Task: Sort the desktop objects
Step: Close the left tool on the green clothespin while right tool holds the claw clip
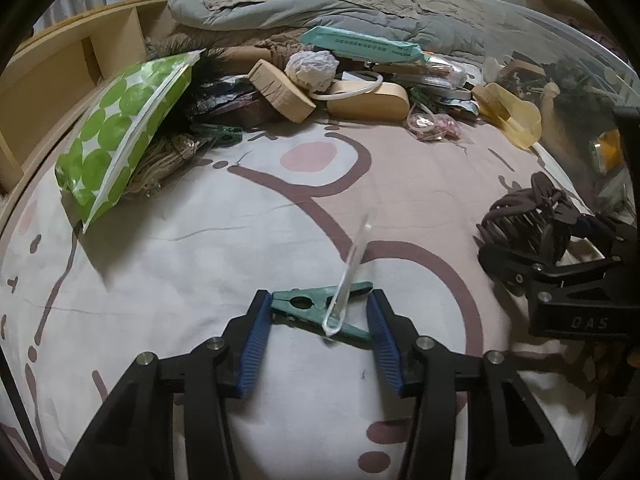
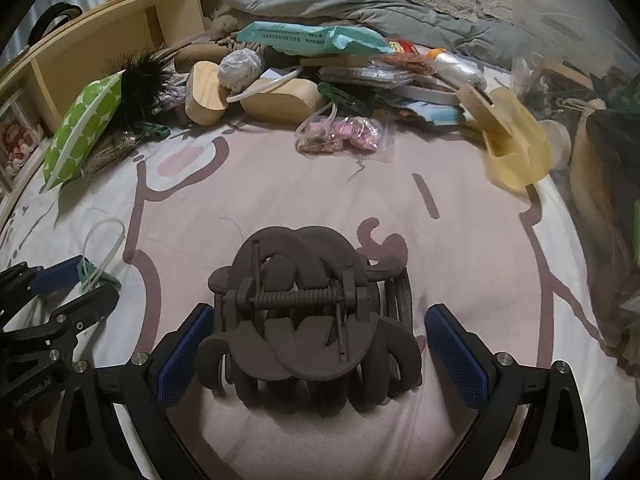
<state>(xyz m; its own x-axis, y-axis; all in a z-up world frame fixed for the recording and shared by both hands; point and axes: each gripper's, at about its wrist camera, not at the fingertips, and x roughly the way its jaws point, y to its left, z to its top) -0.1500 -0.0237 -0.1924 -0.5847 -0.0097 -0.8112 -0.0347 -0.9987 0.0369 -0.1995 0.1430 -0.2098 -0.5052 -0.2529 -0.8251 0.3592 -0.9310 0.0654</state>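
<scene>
Here, both grippers hang low over a bed sheet (image 1: 224, 240) printed with a pink-and-brown cartoon pattern.

Left gripper (image 1: 318, 314): blue-padded fingers (image 1: 256, 344) either side of a green plastic clothes peg (image 1: 316, 310) that lies flat on the sheet. The left pad touches the peg's jaw end, the right pad its splayed handle ends. A clear plastic loop (image 1: 352, 264) is threaded around the peg and stands up from it, tilted. Whether the pads press the peg or only touch it, cannot tell.

Right gripper (image 2: 318, 344): fingers wide apart around a large dark brown plastic hair claw clip (image 2: 308, 320) resting on the sheet, spring bar uppermost. The left pad is touching or just beside the clip's edge; the right pad stands clear of it, with sheet showing between.

The two grippers are near each other; the claw clip lies to the right of the peg.

Further back, a heap of clutter along the bed: a green polka-dot zip pouch (image 1: 120, 128), pale wooden blocks (image 1: 280, 90), a crumpled white paper ball (image 1: 312, 68), a teal packet (image 1: 360, 46), a yellow translucent plastic holder (image 2: 516, 144), a small clear bag of pink bits (image 2: 348, 132). Behind all this, a grey quilt (image 1: 320, 4).
</scene>
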